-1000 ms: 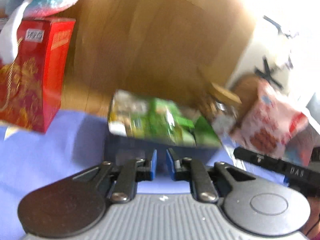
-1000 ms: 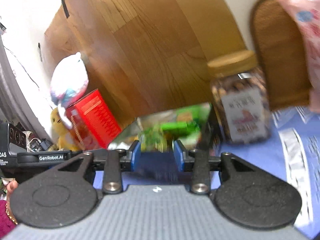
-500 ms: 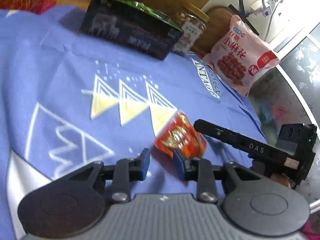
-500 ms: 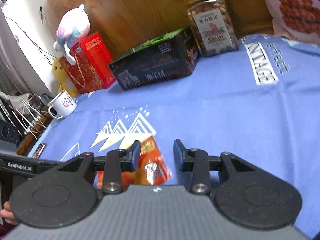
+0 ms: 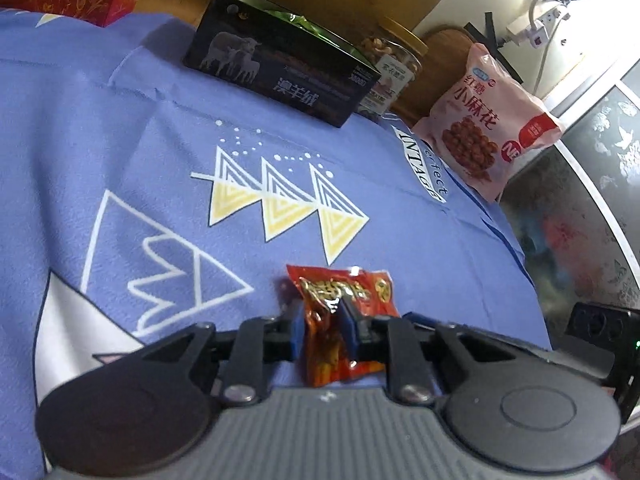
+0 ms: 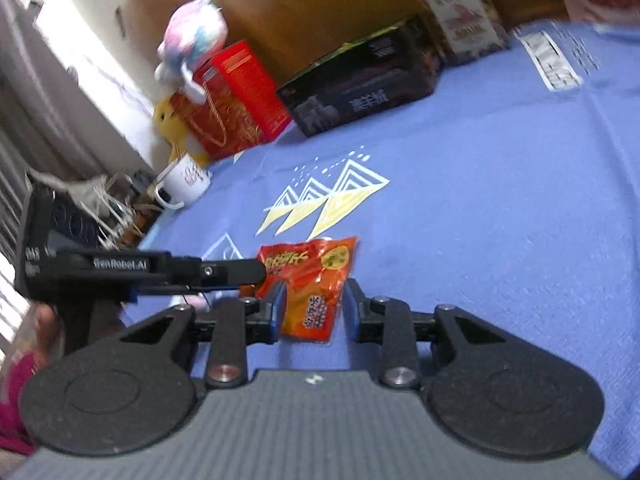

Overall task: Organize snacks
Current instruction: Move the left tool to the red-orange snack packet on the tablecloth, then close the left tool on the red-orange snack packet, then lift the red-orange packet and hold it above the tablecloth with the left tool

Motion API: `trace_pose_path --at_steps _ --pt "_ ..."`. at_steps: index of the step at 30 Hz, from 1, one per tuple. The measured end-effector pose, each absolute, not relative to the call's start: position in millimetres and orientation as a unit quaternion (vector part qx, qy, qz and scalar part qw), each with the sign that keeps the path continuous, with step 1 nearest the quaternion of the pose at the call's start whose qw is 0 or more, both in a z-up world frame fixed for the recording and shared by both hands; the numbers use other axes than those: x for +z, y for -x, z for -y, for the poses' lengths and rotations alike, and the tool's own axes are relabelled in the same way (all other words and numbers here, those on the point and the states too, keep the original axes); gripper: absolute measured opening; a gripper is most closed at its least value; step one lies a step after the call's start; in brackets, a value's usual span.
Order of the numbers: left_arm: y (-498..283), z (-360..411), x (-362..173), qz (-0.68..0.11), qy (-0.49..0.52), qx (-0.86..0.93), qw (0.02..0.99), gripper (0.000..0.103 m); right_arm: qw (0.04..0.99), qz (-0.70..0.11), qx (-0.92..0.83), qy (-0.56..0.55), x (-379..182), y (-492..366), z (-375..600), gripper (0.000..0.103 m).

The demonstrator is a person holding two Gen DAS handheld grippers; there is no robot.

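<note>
A small red snack packet [image 5: 344, 292] lies on the blue printed cloth [image 5: 140, 140]. My left gripper [image 5: 322, 324] is closing, and its blue pads pinch the near end of the packet, which crumples between them. In the right wrist view the same packet [image 6: 312, 280] sits between the jaws of my right gripper [image 6: 314, 304], which is also closing. Its left pad is against the wrapper and its right pad still stands a little clear. The left gripper [image 6: 256, 280] reaches in from the left to the packet's corner.
At the back of the cloth stand a dark box with a sheep picture [image 5: 280, 76], a jar of nuts [image 5: 392, 64] and a pink snack bag [image 5: 484, 128]. A red box [image 6: 236, 96], a plush toy [image 6: 192, 40] and a white mug [image 6: 184, 180] are at the far left.
Both grippers came down from facing the dark box to the cloth near the front. The red packet now sits between both pairs of jaws, and the left pads have closed onto it.
</note>
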State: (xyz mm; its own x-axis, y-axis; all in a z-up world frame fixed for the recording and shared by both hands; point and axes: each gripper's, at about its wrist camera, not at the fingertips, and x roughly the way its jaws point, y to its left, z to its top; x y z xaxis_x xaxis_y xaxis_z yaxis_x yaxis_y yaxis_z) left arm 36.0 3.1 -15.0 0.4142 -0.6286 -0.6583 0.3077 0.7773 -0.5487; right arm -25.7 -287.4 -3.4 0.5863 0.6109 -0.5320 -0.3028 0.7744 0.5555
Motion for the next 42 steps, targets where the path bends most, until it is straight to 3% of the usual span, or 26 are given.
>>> trace_pose_path --at_steps 8,12,14,16,19,24,30,32,36,42 --pt "-31.8 -17.7 -18.0 -0.438 0.195 -0.286 0.830 0.013 0.869 -0.365 0.264 -0.208 -6.6 20.0 283.8 0.034" --pt "-18.4 -13.6 -3.4 -0.377 0.140 -0.285 0.870 0.012 0.871 -0.360 0.260 -0.209 -7.2 18.6 287.2 0.034" --pt "-11.5 -9.3 2.1 -0.353 0.112 -0.296 0.880 0.012 0.871 -0.356 0.258 -0.219 -7.8 16.5 290.6 0.037" --pt "-7.4 -5.8 3.1 -0.338 0.087 -0.301 0.887 0.012 0.874 -0.346 0.261 -0.218 -7.0 14.6 291.6 0.050" --pt "-7.5 -7.4 0.2 -0.332 0.078 -0.304 0.890 0.012 0.876 -0.337 0.274 -0.208 -6.4 8.7 287.9 0.058" --pt "-5.5 -5.1 -3.5 -0.307 0.021 -0.282 0.909 0.012 0.873 -0.340 0.305 -0.170 -3.9 -6.2 274.2 0.061" --pt "-12.7 -10.6 -8.9 -0.315 0.030 -0.287 0.904 0.012 0.858 -0.354 0.342 -0.147 -5.1 -32.8 260.7 0.062" --pt "-14.6 -12.3 -10.5 -0.319 0.032 -0.279 0.905 0.012 0.851 -0.359 0.356 -0.142 -5.6 -39.2 257.3 0.061" --pt "-20.5 -21.1 -12.1 -0.326 0.051 -0.263 0.907 0.012 0.848 -0.370 0.353 -0.141 -5.8 -38.7 260.1 0.036" --pt "-22.4 -20.2 -15.0 -0.323 0.040 -0.236 0.916 0.008 0.830 -0.380 0.361 -0.189 -9.7 -31.8 272.5 0.033"
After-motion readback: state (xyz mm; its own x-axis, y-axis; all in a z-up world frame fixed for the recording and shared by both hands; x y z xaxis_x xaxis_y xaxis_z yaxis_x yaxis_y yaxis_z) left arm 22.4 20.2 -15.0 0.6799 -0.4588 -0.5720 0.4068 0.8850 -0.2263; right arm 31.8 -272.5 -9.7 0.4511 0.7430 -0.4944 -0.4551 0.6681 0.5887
